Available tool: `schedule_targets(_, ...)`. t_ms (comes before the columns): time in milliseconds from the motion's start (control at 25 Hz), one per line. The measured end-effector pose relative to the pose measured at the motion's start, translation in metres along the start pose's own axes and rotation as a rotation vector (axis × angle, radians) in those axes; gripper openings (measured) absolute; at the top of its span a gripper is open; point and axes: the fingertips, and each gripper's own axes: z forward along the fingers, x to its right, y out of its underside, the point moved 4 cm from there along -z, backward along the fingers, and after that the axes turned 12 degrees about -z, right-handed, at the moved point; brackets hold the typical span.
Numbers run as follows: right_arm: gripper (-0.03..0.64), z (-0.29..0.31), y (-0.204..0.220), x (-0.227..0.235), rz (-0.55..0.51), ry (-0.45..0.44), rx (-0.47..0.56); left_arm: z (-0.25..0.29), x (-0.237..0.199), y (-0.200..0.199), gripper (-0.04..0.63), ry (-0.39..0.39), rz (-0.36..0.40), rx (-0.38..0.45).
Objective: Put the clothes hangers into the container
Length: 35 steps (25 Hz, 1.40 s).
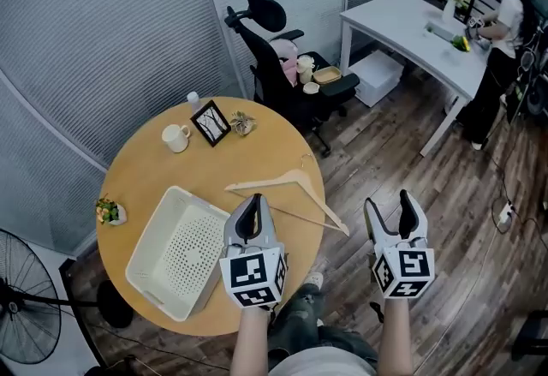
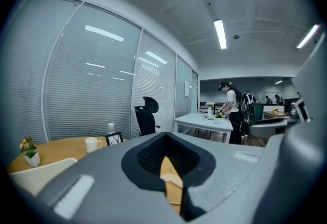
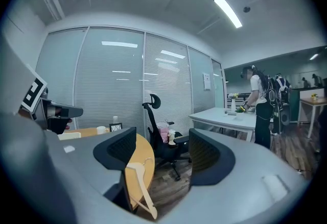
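Wooden hanger (image 1: 295, 186) is lying flat on the round table (image 1: 145, 169), out toward its 3 o'clock edge, with the white basket (image 1: 151, 231) around 8 o'clock. Left gripper (image 1: 249, 205) hovers right by the hanger, jaws pressed together on nothing; right gripper (image 1: 390, 205) is spread wide, off the table's edge.

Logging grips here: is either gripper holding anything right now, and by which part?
Nothing is held. The left gripper is shut empty, the right gripper open; the hanger lies on the table.
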Motion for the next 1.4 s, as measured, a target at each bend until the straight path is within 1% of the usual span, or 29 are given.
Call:
schedule_targets(400, 0.334, 0.074, 0.003, -0.001, -0.006, -0.037, -0.045, 0.064, -0.029, -0.001, 0.0, -0.035, -0.002, -0.043)
schedule_targets(560, 0.334, 0.092, 0.016, -0.002, 0.002, -0.059, -0.077, 0.078, -0.035, 0.01, 0.0, -0.044, -0.011, -0.077)
schedule_targets(760, 0.332, 0.107, 0.04, -0.008, 0.011, -0.115, -0.128, 0.088, -0.039, 0.035, 0.0, -0.065, 0.009, -0.116)
schedule_targets(880, 0.33, 0.115, 0.054, -0.011, 0.011, -0.17, -0.161, 0.091, -0.039, 0.051, 0.0, -0.074, 0.0, -0.142)
schedule_targets(1040, 0.328, 0.124, 0.073, -0.017, 0.012, -0.266, -0.207, 0.091, -0.037, 0.066, 0.0, -0.087, -0.018, -0.151)
schedule_targets(1240, 0.325, 0.127, 0.101, -0.025, 0.049, -0.376, -0.278, 0.087, -0.033, 0.09, 0.0, -0.119, -0.033, -0.209)
schedule_targets(1400, 0.322, 0.129, 0.124, -0.031, 0.055, -0.467, -0.332, 0.086, -0.032, 0.106, 0.0, -0.128, -0.036, -0.232)
